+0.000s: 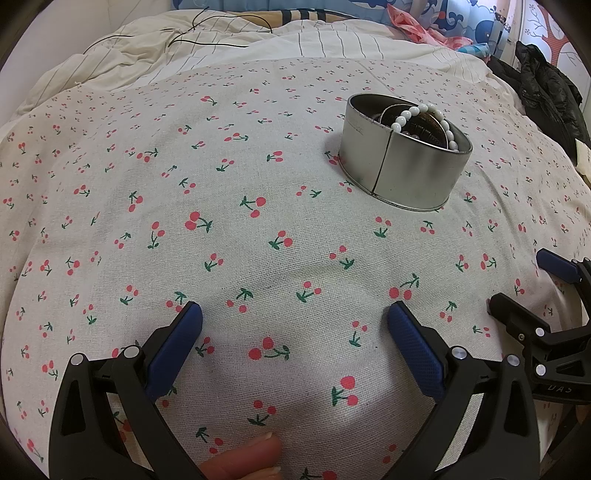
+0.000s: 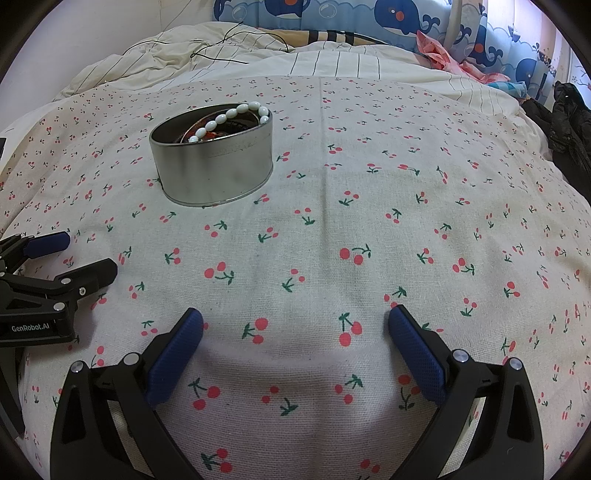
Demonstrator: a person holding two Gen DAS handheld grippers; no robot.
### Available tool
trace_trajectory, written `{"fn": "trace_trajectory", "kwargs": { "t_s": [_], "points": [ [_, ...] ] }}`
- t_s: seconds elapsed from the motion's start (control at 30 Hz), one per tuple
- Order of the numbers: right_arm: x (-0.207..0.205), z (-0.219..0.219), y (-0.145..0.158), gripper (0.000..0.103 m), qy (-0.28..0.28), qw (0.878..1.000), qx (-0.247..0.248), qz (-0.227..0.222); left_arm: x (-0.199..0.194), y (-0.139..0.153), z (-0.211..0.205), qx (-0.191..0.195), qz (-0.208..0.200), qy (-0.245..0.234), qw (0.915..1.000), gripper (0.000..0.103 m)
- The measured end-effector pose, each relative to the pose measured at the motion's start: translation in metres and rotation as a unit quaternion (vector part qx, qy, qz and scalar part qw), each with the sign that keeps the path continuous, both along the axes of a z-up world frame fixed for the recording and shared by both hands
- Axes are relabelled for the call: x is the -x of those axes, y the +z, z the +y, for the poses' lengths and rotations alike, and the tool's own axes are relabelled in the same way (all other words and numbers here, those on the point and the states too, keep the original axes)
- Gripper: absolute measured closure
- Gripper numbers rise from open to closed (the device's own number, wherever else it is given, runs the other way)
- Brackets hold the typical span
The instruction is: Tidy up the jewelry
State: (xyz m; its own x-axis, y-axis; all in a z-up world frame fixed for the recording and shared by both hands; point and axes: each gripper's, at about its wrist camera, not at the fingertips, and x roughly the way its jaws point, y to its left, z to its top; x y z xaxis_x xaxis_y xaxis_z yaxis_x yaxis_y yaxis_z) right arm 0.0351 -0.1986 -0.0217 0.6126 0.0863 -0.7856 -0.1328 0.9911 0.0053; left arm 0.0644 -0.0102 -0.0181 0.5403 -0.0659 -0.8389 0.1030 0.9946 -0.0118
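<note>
A round silver tin (image 1: 406, 166) stands on the cherry-print cloth (image 1: 221, 221), far right in the left wrist view and far left in the right wrist view (image 2: 214, 166). A white bead bracelet (image 1: 424, 118) lies in it, draped over the rim (image 2: 229, 114), on top of darker jewelry. My left gripper (image 1: 295, 314) is open and empty, low over the cloth, well short of the tin. My right gripper (image 2: 295, 317) is open and empty too. Each gripper shows at the edge of the other's view: the right one (image 1: 524, 280), the left one (image 2: 85, 258).
A rumpled striped duvet (image 1: 221, 48) with a thin black cord (image 1: 192, 33) lies behind the cloth. A black jacket (image 1: 546, 88) sits at the right edge. Whale-print curtains (image 2: 369, 18) and pink fabric (image 2: 439, 51) are at the back.
</note>
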Motion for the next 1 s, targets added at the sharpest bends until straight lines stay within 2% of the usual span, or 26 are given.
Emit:
{"fn": "trace_trajectory", "kwargs": {
  "t_s": [0.63,1.0],
  "points": [
    [-0.0013,-0.0010,0.0006,0.007,0.000,1.000,-0.002,-0.001,-0.0034,-0.0004,0.0042,0.016,-0.010,0.001,0.9998,0.006],
    [-0.0021,-0.0014,0.0009,0.007,0.000,1.000,-0.002,-0.002,-0.0044,-0.0007,-0.0009,-0.006,-0.007,0.002,1.0000,0.006]
  ]
}}
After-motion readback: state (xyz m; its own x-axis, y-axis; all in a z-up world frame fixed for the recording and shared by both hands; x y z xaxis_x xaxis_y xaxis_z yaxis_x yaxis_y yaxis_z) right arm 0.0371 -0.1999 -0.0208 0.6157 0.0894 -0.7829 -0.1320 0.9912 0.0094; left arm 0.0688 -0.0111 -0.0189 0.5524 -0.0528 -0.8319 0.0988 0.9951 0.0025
